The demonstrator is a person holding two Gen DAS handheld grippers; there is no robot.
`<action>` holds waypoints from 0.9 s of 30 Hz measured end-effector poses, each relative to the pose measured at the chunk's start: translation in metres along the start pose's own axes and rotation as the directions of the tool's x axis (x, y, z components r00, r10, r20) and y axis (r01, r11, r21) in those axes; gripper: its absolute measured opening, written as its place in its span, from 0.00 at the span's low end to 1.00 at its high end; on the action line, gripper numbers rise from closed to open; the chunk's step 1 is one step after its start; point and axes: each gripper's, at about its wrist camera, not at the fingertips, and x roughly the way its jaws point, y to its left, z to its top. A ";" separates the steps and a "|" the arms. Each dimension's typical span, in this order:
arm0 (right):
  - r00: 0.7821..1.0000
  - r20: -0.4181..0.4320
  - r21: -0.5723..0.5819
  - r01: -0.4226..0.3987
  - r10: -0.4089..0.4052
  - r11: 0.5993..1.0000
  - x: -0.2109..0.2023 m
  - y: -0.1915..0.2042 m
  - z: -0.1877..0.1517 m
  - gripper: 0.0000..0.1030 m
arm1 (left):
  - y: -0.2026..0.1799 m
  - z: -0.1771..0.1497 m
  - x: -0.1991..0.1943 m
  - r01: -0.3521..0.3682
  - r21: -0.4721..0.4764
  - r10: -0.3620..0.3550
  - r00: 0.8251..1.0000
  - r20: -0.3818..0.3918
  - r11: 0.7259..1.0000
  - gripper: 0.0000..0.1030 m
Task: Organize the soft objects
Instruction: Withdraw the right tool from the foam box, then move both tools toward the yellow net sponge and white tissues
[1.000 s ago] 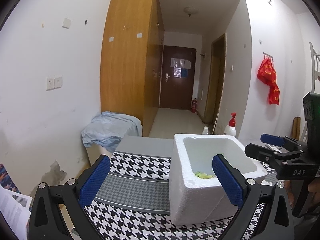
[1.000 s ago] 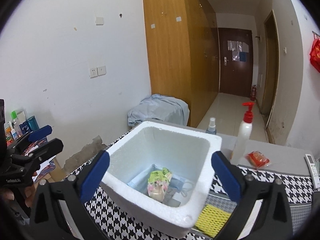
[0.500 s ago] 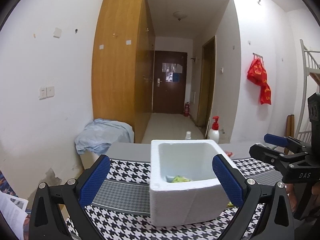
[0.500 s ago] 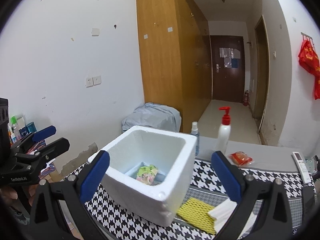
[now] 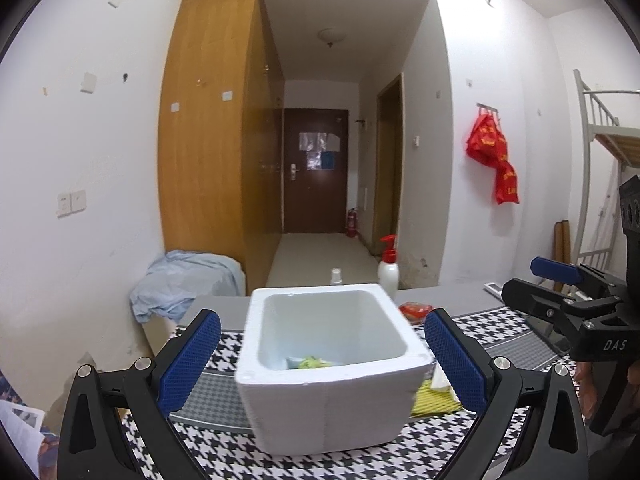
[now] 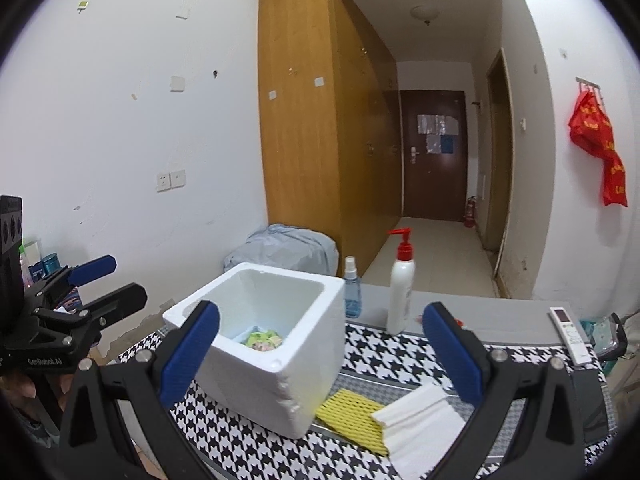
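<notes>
I hold both tools up and back from the desk (image 6: 500, 316), above the houndstooth cloth (image 6: 384, 360). My left gripper (image 5: 322, 358) has its jaws spread wide and empty, framing the white foam box (image 5: 328, 408) that sits straight ahead. My right gripper (image 6: 320, 350) is likewise released and carries nothing; the box's near corner shows between its pads.

The foam box stands open-topped on the cloth, so it reads to me as the collecting bin. A green-and-pink soft packet (image 6: 264, 338) already lies on its floor, with something pale blue beneath that I cannot identify.

Two soft pieces lie outside, just to the box's right: a yellow foam net sleeve (image 6: 352, 414) touching the box's base, and a folded white tissue (image 6: 420, 420) overlapping the sleeve's right end. They are nearest my right jaws, so I judge that hand should take them.

The pump bottle (image 6: 401, 292), small spray bottle (image 6: 351, 288), remote control (image 6: 568, 334) and red packet (image 5: 414, 309) sit farther back, apart from that work. The tissue is light and layered, so a pinch may lift only part of it.
</notes>
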 end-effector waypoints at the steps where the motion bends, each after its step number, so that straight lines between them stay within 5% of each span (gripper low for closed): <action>1: 1.000 0.002 0.001 0.005 -0.005 1.000 -0.003 -0.002 -0.001 1.00 | -0.003 0.000 -0.001 0.009 0.000 -0.009 1.000 0.004 1.000 0.99; 27: 0.976 0.047 0.030 0.210 -0.211 0.977 -0.059 -0.034 -0.021 1.00 | -0.056 -0.012 0.006 0.184 0.038 -0.185 0.983 0.012 0.982 0.99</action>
